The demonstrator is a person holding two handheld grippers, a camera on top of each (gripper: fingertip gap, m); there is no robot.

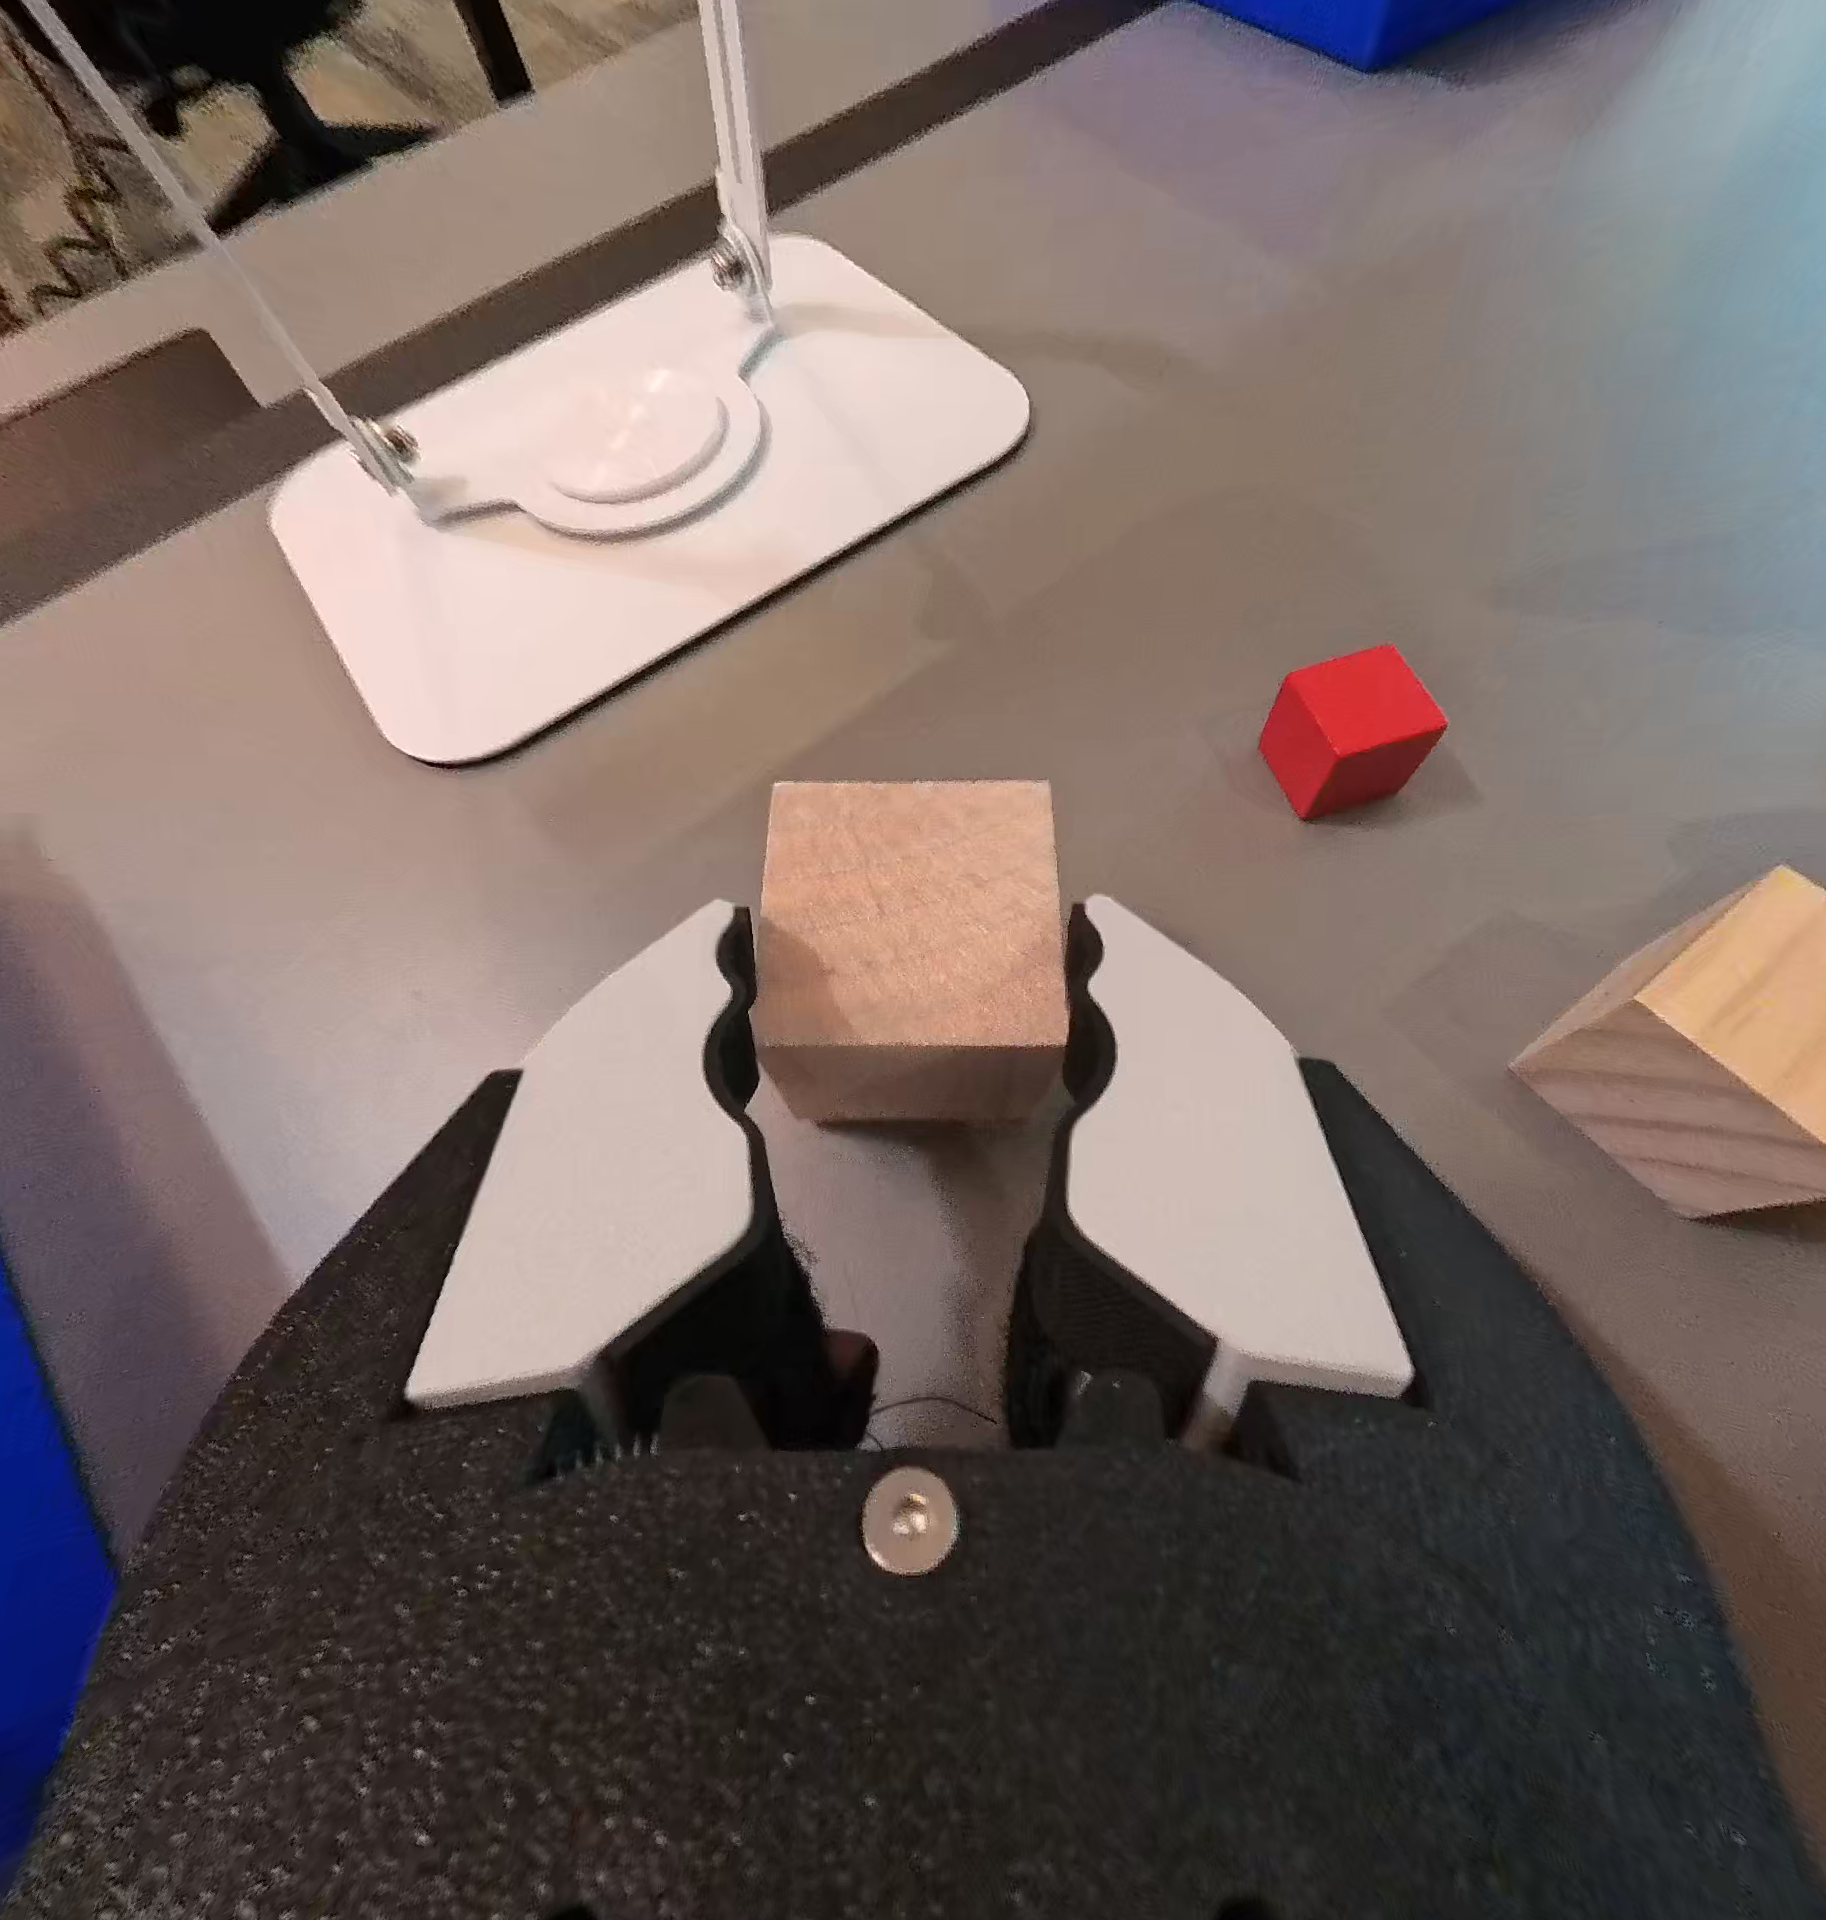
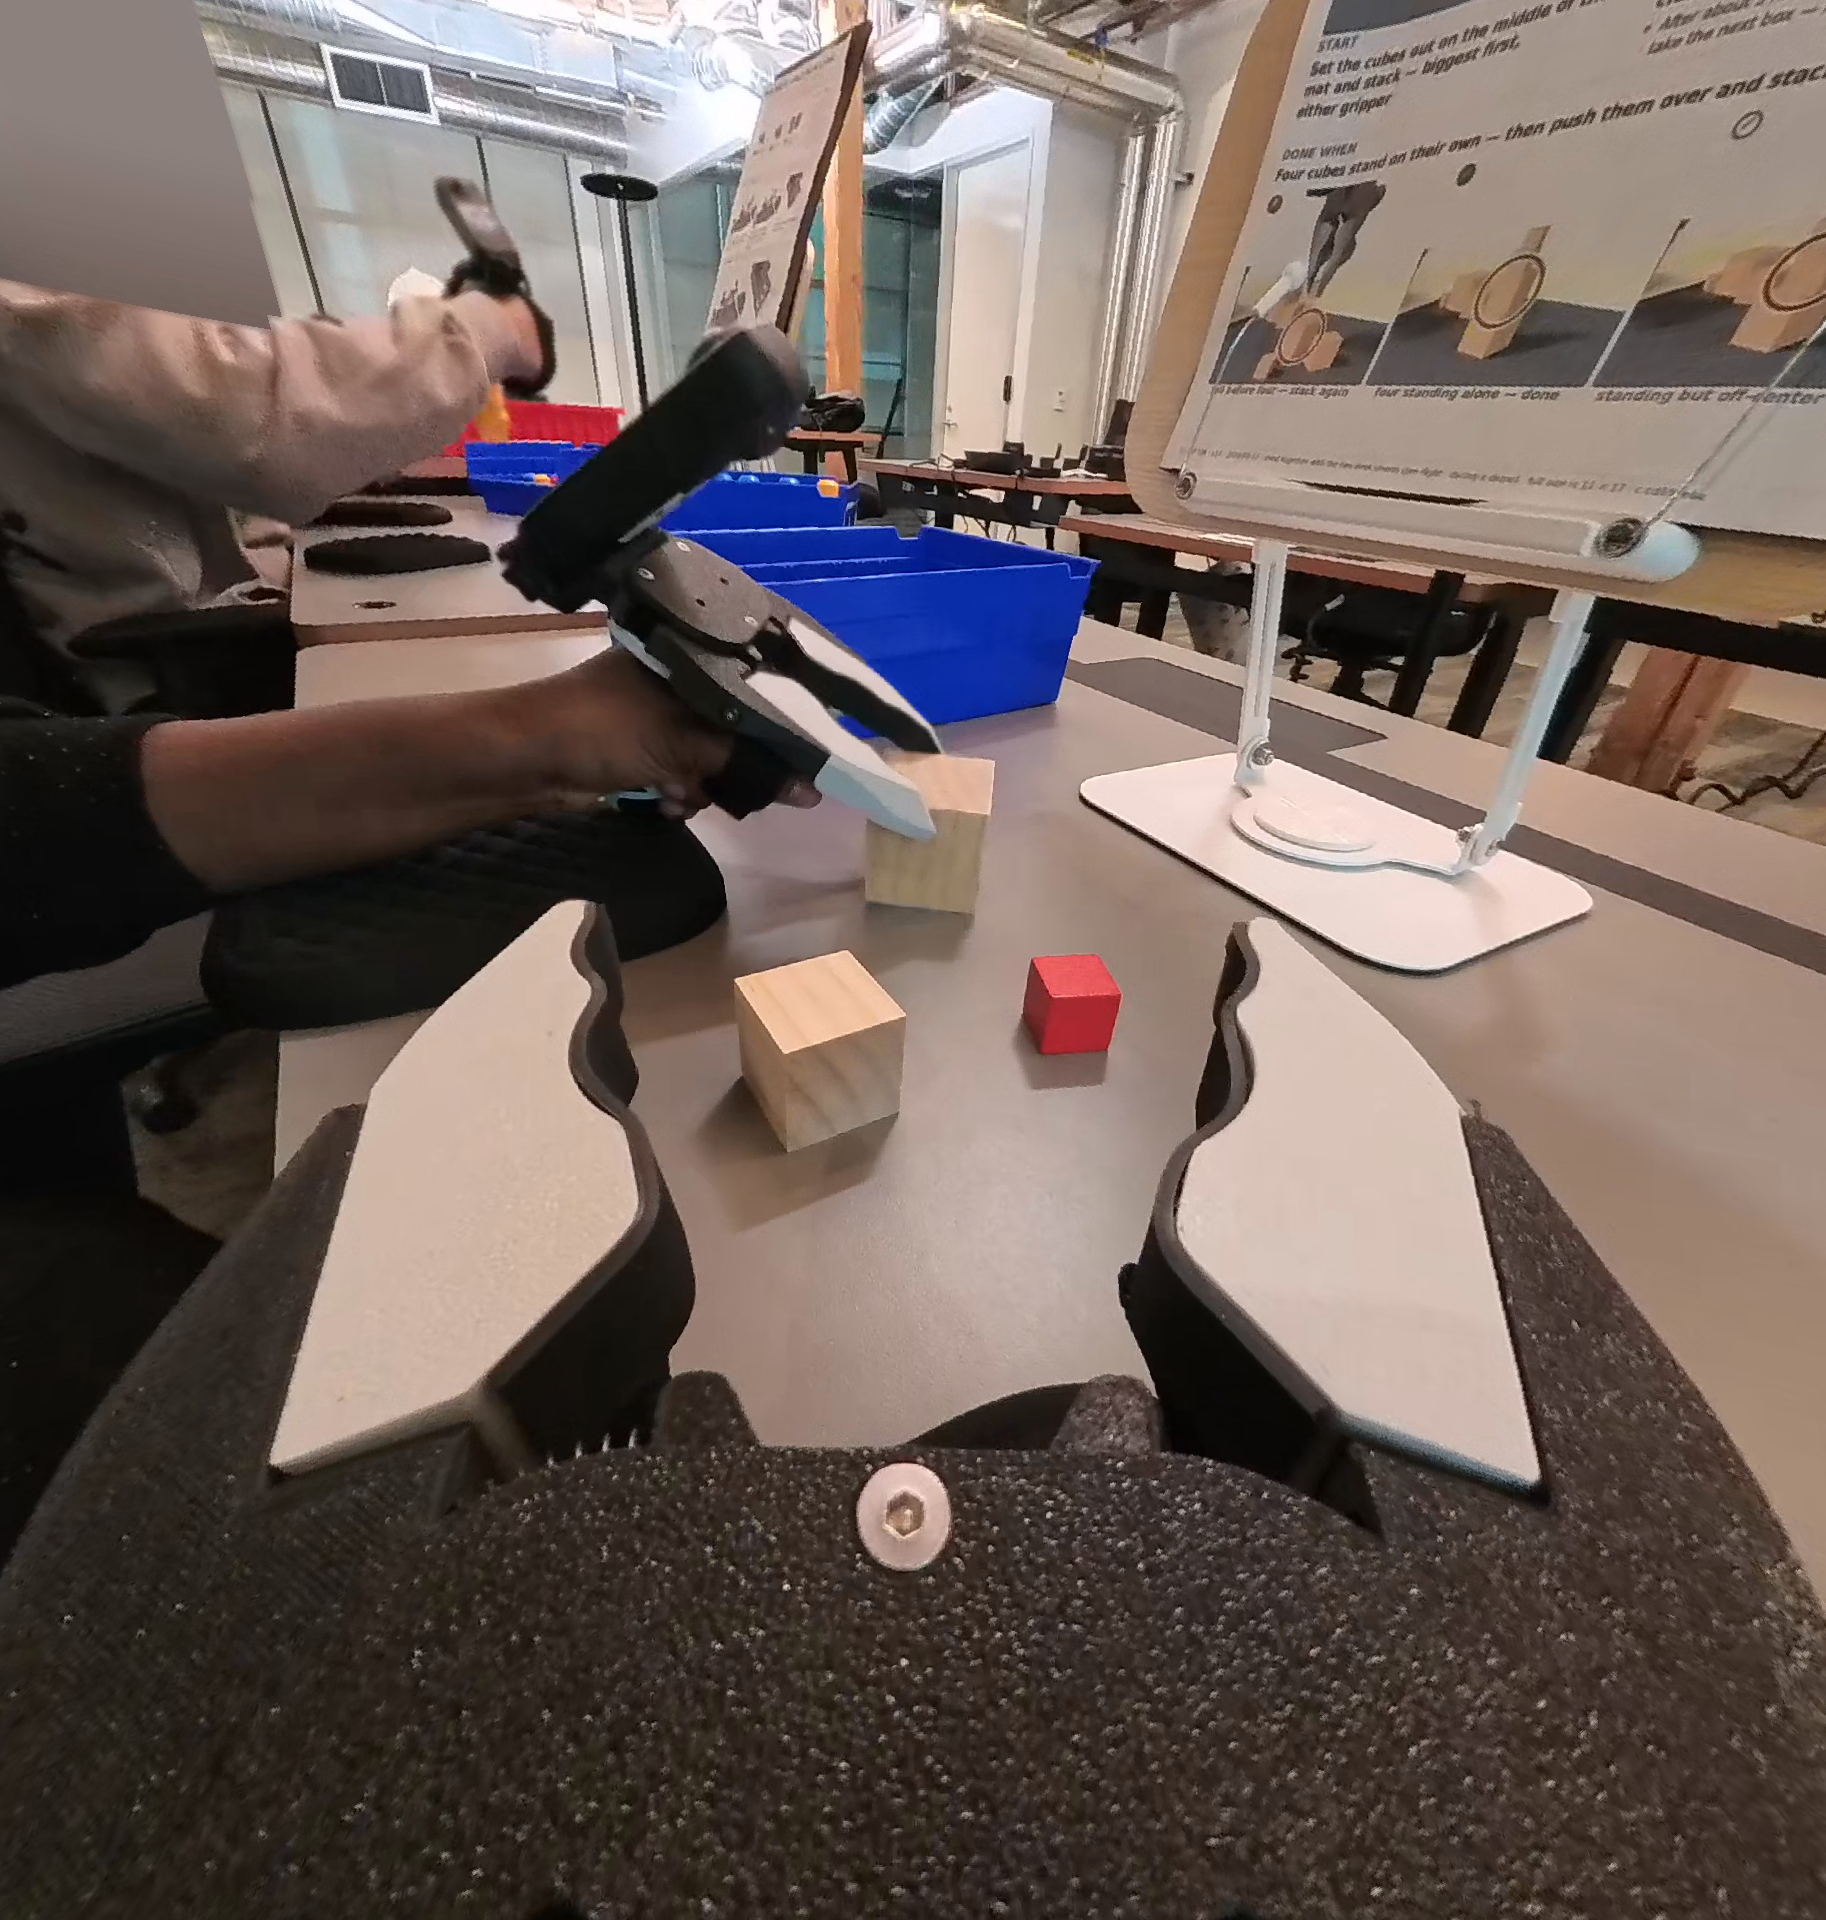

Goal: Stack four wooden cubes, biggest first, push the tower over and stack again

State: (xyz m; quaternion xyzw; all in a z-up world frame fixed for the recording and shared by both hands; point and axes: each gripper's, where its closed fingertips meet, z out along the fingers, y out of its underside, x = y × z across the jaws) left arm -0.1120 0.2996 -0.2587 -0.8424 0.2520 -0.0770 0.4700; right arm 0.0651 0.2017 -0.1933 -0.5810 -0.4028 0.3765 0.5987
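Left gripper (image 1: 907, 914) clamping a wooden cube (image 1: 909, 935), both pads pressing its sides.
Right gripper (image 2: 914, 997) is hovering with jaws wide, framing a second wooden cube (image 2: 821, 1049) and a red cube (image 2: 1073, 1004) resting on the grey table (image 2: 992, 1247).

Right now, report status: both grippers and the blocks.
Left gripper clamped on wooden cube. Right gripper open, nothing held. Second wooden cube, red cube loose on table.

An open-plan lab or workshop: rows of benches (image 2: 1148, 1195), blue parts bins (image 2: 950, 623), instruction boards on stands (image 2: 1511, 260), exposed ceiling ducts (image 2: 1044, 62), and glass partitions at the far end.
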